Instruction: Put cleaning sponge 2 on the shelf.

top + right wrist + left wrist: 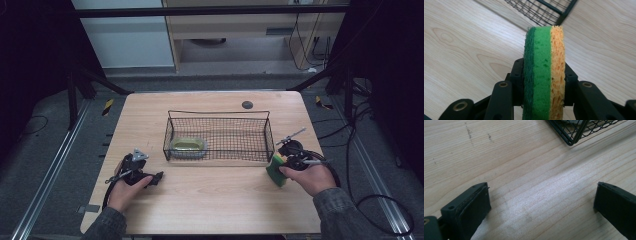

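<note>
Two risks stand out: the right gripper [544, 75] pinches the sponge [544, 72] low, just beside the wire basket [219, 136]; soft foam may slip or snag the rim; the left gripper [541, 202] rests wide, empty, on the bench [210, 200].

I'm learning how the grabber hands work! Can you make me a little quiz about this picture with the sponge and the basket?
1. True or false: the right gripper is shut on the sponge.
2. What lies inside the wire basket? A) a small oval dish B) a red cup C) a banana
3. Fill in: the left gripper has its jaws ____ above the bare wooden table.

Key:
1. True; its jaws press the sponge from both sides.
2. A; the dish sits at the basket's left end.
3. Open, with nothing between them.
</note>
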Motion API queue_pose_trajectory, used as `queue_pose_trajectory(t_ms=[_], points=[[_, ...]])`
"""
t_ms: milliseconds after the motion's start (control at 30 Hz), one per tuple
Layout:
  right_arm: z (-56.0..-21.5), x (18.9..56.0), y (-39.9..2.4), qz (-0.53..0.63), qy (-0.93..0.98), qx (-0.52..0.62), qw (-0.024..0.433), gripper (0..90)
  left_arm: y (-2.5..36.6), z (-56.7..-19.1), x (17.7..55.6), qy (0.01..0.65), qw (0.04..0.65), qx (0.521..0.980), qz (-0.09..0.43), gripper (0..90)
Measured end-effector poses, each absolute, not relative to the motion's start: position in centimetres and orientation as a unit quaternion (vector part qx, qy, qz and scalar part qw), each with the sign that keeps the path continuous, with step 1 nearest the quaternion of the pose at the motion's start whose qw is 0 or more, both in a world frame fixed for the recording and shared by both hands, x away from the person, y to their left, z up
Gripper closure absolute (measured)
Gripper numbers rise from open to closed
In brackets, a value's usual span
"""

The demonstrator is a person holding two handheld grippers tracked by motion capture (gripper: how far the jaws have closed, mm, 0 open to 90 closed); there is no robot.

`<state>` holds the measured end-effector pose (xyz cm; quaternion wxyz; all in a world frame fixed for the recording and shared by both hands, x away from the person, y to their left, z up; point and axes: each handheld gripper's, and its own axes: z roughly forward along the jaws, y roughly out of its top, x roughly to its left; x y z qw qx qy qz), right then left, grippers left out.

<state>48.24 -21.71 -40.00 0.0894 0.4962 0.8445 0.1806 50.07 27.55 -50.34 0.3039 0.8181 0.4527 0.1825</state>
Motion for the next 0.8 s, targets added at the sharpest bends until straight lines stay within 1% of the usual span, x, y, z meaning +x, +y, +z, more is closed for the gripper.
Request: queue_pose_trajectory(t_ms=[367,533,633,800], points=[[-38.4,48.8,-24.7,0.191,0.840,0.493,0.120,64.1,27.8,-50.8,50.2,0.453,0.328,0.805,0.198,0.0],[-37.5,49.1,-25.5,0.198,0.839,0.489,0.135,64.4,27.8,-50.8,50.2,0.454,0.330,0.804,0.198,0.0],[-36.7,49.4,-25.9,0.199,0.839,0.487,0.139,64.5,27.8,-50.8,50.2,0.454,0.330,0.804,0.198,0.0],[-34.8,50.5,-26.5,0.202,0.838,0.481,0.159,64.6,27.8,-50.8,50.2,0.452,0.330,0.805,0.197,0.0]])
